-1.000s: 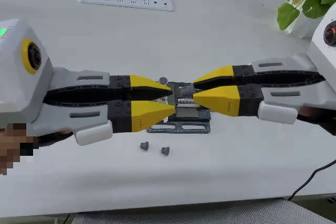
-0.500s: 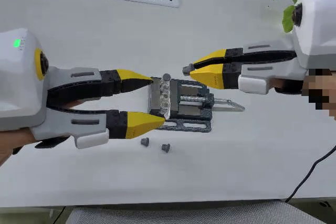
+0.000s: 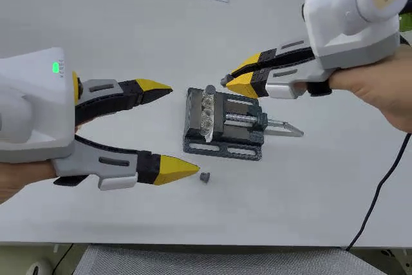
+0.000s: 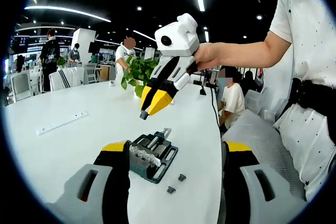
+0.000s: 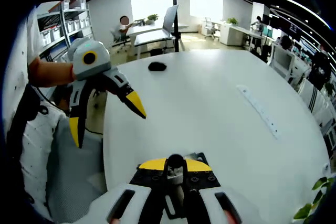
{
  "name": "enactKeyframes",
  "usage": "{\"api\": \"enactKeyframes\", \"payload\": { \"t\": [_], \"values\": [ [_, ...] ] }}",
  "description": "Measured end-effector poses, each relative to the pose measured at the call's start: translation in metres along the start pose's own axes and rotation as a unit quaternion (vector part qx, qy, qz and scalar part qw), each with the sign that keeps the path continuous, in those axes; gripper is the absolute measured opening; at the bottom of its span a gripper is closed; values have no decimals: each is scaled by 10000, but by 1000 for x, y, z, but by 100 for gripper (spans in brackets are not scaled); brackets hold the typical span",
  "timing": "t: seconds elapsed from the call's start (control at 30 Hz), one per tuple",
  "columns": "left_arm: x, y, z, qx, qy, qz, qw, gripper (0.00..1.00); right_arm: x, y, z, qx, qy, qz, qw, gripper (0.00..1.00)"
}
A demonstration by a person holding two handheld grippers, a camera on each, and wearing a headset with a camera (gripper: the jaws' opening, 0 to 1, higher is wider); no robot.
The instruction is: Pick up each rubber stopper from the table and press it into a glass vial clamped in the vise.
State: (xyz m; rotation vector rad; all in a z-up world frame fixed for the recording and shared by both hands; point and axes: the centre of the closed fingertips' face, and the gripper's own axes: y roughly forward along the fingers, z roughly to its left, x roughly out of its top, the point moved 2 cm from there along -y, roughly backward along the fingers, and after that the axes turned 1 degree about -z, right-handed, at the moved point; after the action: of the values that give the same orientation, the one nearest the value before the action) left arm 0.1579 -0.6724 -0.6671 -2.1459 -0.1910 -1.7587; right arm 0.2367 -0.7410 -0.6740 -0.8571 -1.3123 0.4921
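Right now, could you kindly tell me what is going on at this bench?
A person is working with two handheld tools. The right claw is shut on a small grey rubber stopper and hovers above the small dark metal vise, which clamps a row of clear glass vials; the vial at one end already carries a stopper. The left claw hangs open beside the vise. Two more grey stoppers lie loose on the white table.

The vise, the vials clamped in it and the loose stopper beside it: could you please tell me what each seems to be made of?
Vise: likely metal, dark matte body with a bright threaded screw. Vials: clear and glinting, glass or possibly plastic. Stopper: dull grey, no shine, probably rubber.
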Motion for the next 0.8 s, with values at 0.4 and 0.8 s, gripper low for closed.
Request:
{"api": "enactKeyframes", "payload": {
  "t": [0.4,0.8],
  "values": [
    [-21,-1,7,154,112,230,9996,87,-20,37,-22,84,-414,851,9955,6],
    [-26,1,6,131,76,214,9997,89,-37,57,-29,147,-463,1334,9899,6]
  ]
}}
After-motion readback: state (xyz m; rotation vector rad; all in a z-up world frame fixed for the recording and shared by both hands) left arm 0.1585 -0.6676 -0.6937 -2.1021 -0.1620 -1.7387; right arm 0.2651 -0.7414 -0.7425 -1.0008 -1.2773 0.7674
